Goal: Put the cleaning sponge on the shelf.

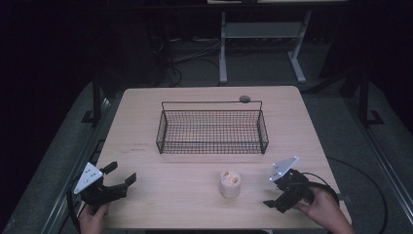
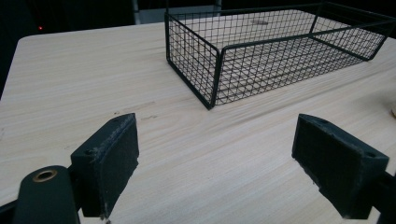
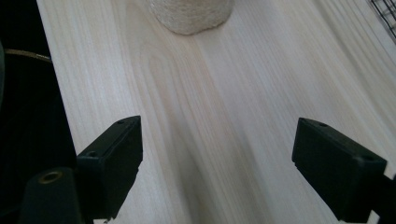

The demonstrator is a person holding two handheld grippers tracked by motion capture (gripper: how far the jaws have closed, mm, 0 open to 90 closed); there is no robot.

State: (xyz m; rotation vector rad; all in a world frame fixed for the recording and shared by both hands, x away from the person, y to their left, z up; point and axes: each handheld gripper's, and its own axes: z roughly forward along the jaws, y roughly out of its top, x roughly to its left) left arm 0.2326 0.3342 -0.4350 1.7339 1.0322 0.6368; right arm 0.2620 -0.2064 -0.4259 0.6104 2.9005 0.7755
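Right gripper (image 1: 278, 197), jaws spread and empty, sits at three o'clock of the small beige knobbly cylinder (image 1: 230, 184) (probably light, rough-skinned, maybe crumbly) near the table's front edge; pinch its sides gently.

Basket at the back, small object and tongs at the front

The wire basket (image 1: 212, 127) sits on the surface (image 1: 146, 117), centred toward its far half. Nearer the person, slightly right of centre, a small cylindrical object (image 1: 230, 184) stands upright before the basket, well apart from it. The left tongs (image 1: 122, 174) lie at the near left corner, the right tongs (image 1: 271, 195) near the right edge, just right of the object.
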